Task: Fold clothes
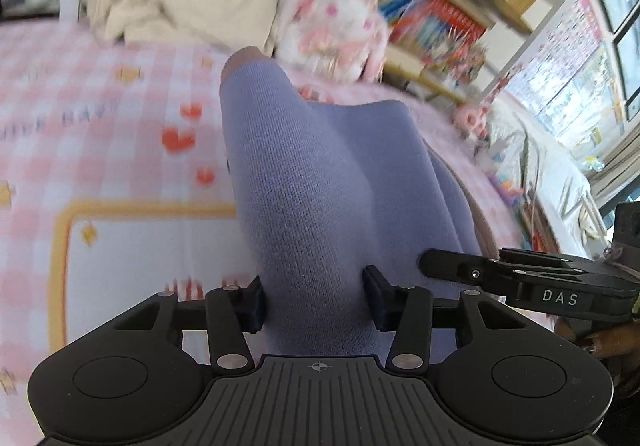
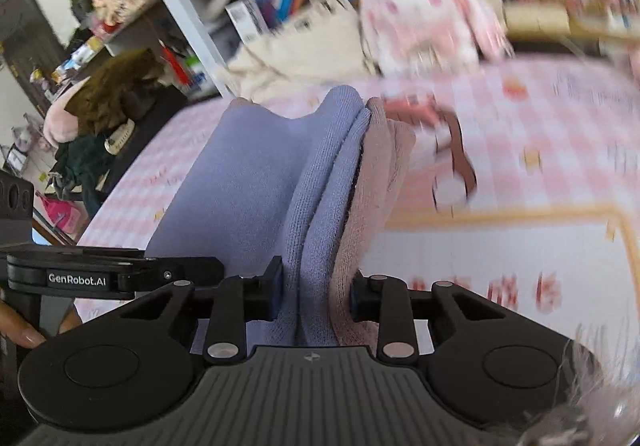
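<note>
**poster1:** Since you asked about the setup: everything happens over a bed with a pink-and-white checked sheet [image 1: 100, 94], little red hearts and a yellow-bordered white panel printed on it. I'll use the sheet as my reference. At its far edge there's a crumpled cream garment [image 1: 180, 6] and, right beside that, a fluffy white-and-pink plush [image 1: 332, 22]. Behind those, packed bookshelves [image 1: 432, 6]. Off the sheet's right end there's a window with posters next to it, and off its left end a brown furry toy [image 2: 116, 94] sits in some clutter. Pretty blurry shots tbh.

**poster2:** ok and the clothes?

**poster1:** A lavender knit garment [image 1: 320, 174], with a dusty pink layer [image 2: 384, 150] showing along one edge, is bunched up above the sheet. Both grippers have it. The left gripper [image 1: 316, 298] has a thick roll of the lavender fabric squeezed between its pads, jaws roughly half apart with the cloth filling the gap. The right gripper [image 2: 316, 294] is clamped narrower on several stacked folds, lavender plus the pink layer. The two tools sit side by side, the cloth stretching between them and rising away towards the plush. Can't tell how much of it touches the sheet.
</note>
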`<state>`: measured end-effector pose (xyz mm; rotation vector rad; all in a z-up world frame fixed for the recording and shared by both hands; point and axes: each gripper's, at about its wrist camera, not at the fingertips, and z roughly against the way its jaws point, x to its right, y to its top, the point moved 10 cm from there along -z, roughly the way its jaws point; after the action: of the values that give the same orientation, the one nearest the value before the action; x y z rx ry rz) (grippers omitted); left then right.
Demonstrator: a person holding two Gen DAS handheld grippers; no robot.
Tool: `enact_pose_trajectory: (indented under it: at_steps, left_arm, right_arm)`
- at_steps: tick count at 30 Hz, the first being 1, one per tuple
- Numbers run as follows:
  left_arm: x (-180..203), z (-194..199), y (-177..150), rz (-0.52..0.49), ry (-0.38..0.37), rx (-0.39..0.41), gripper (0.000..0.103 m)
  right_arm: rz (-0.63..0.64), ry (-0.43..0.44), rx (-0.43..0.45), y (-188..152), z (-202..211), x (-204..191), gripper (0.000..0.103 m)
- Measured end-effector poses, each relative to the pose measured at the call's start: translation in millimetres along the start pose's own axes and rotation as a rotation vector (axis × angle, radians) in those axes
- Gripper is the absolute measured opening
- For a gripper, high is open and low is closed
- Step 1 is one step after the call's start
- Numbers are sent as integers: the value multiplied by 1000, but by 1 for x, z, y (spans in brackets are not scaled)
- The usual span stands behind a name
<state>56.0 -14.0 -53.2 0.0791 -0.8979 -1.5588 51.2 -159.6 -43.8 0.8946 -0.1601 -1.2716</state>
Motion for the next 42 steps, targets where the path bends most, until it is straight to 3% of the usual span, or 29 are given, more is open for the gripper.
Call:
enact_pose_trajectory:
  at_steps: [8,17,28,42]
  left_arm:
    - [-13,4,50,2,3,53,47]
    - [-42,-9,79,38,13,59,47]
    - [-74,-39,102,65,19,9,47]
    - [-98,-60,116,73,5,-12,47]
  right_arm:
    - [64,-6,37,52,-20,-11,28]
    - [61,-9,19,86,-56,-12,28]
    - [-10,-18,-23,102,-104,3,28]
    - [-32,-40,-36,114,-134,7,29]
